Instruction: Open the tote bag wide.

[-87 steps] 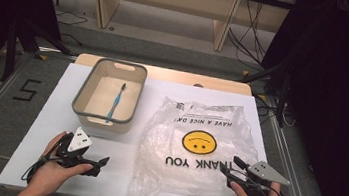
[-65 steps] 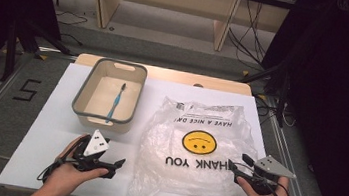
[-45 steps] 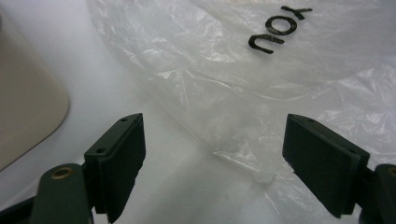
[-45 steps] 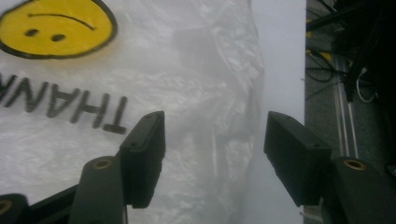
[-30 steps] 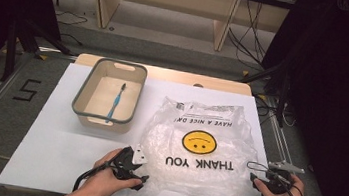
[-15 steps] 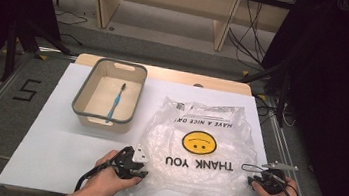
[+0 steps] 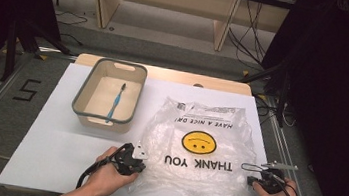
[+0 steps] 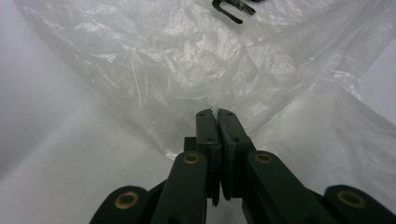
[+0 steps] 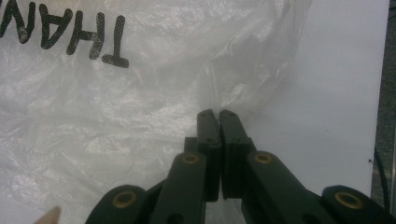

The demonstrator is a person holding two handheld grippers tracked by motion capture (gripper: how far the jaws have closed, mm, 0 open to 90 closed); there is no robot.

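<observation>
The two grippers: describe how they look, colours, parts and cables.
Both the left gripper and the right gripper are black, each with a grey three-cornered plate on top and a black cable trailing back. Their tongs are flat black bars on linkages with brass-coloured pivot pins. The person's forearms are bare, no sleeves.

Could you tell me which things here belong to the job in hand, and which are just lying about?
In the job:
- clear crinkled plastic bag with yellow smiley
- left gripper, shut on its edge
- right gripper, likewise

Lying about:
- beige grey-rimmed plastic bin
- blue toothbrush inside it
</observation>
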